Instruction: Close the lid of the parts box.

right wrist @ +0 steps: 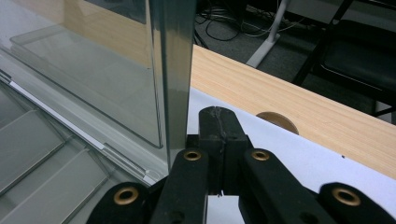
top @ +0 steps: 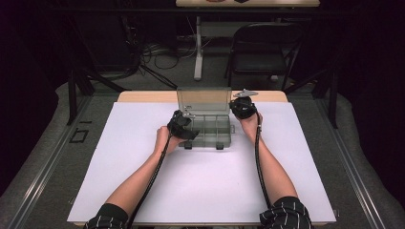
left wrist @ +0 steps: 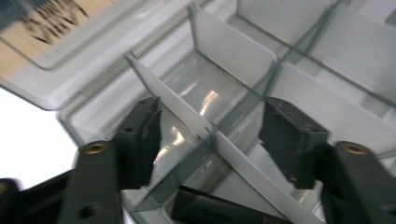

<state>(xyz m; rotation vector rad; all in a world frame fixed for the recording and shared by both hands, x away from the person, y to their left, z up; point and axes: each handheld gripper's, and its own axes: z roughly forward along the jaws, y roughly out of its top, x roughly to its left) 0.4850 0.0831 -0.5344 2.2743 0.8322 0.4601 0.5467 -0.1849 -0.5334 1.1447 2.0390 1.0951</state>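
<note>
With the right gripper (right wrist: 219, 140) jaws together beside the open lid (right wrist: 170, 70), the left gripper (left wrist: 210, 135) jaws straddle a divider (left wrist: 187, 116) apart; next, clamp it squarely.

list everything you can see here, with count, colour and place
organiser box: 1, clear grey, centre of the white sheet, empty compartments
lid: 1, clear, upright at the box's far side
dividers: several, translucent, inside the box
latches: 2, dark, box's near edge
white sheet: 1, covers the table
table: 1, light wood, far edge showing
folding chair: 1, black, beyond the table
left gripper: 1, black, jaws open astride a divider
right gripper: 1, black, shut, beside the lid's edge
forearms: 2, striped sleeves, near side
</note>
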